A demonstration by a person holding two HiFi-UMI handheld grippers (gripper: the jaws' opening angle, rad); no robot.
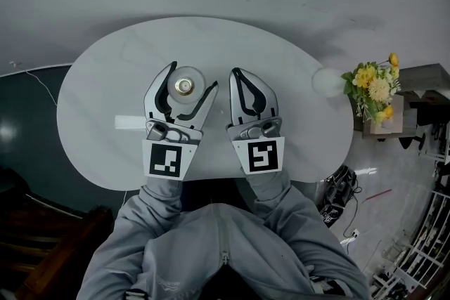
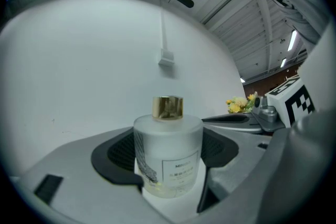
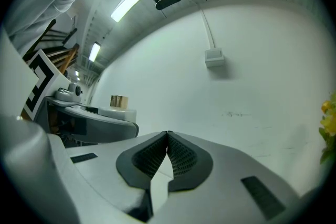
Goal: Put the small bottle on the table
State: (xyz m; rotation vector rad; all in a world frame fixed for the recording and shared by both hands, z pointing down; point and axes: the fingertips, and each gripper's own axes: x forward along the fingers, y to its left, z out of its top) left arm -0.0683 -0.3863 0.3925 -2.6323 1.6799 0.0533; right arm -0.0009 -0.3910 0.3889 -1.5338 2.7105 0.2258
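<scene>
A small frosted glass bottle (image 1: 188, 86) with a gold cap stands upright over the white oval table (image 1: 98, 81). My left gripper (image 1: 191, 77) is shut on it, one pad against each side. In the left gripper view the bottle (image 2: 168, 157) fills the space between the dark pads (image 2: 113, 155), so I cannot tell whether its base touches the tabletop. My right gripper (image 1: 235, 72) hovers just to the right of the bottle, shut and holding nothing. In the right gripper view its pads (image 3: 181, 157) meet, and the bottle's cap (image 3: 119, 101) shows at the left.
A vase of yellow flowers (image 1: 376, 84) stands off the table's right end, with a pale round object (image 1: 325, 81) at the table's right edge. A white strip (image 1: 130, 123) lies on the table left of the left gripper. Dark floor (image 1: 28, 123) lies to the left.
</scene>
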